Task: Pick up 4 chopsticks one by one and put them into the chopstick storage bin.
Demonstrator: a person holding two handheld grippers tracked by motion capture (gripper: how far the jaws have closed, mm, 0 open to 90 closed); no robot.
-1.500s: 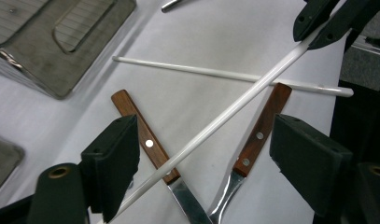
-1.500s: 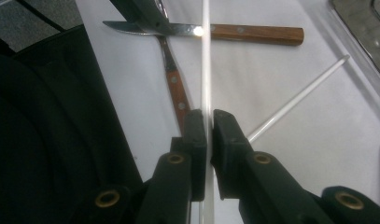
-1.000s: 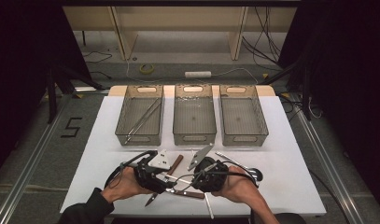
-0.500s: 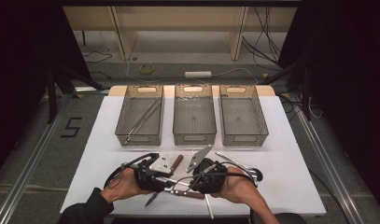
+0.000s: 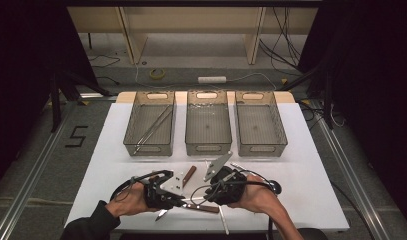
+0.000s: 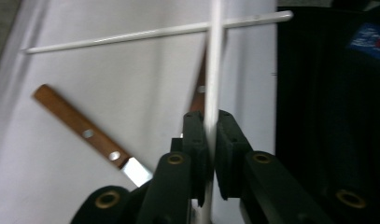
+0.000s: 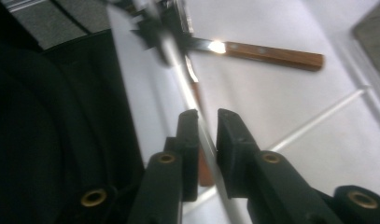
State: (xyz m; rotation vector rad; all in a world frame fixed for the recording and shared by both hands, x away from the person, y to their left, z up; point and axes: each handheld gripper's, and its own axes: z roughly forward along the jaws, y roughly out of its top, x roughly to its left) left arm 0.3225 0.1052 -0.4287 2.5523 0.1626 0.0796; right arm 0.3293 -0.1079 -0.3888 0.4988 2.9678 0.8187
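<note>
In the high view, your two grippers meet over the middle of the table's [image 5: 311, 165] near edge, the left gripper [image 5: 183, 201] and the right gripper [image 5: 205, 196] pointing at each other above a scatter of cutlery. Along the far edge stand three grey bins. The left bin [image 5: 129, 140] already holds long metal tongs [image 5: 153, 127], while the middle bin [image 5: 208, 148] and the right bin [image 5: 258, 148] look bare, so I judge the sorting barely begun, with most pieces left on the table. In the left gripper view, your left gripper [image 6: 208, 119] has just been closing and now pinches a thin white stick [image 6: 214, 56] that runs straight up between its pads. A second white stick [image 6: 155, 32] lies crosswise on the table beyond it, and a wooden-handled knife [image 6: 80, 128] lies to one side. In the right gripper view, your right gripper [image 7: 204, 116] has just been opening. The same stick [image 7: 185, 93] passes between its jaws with a sliver of space on each side, so it seems to have let go, and another wooden-handled knife [image 7: 271, 55] lies farther off. The stick therefore sits in your left gripper, lifted near the table's near edge and not yet in any bin. It, the knives and the other stick remain to be put away.
</note>
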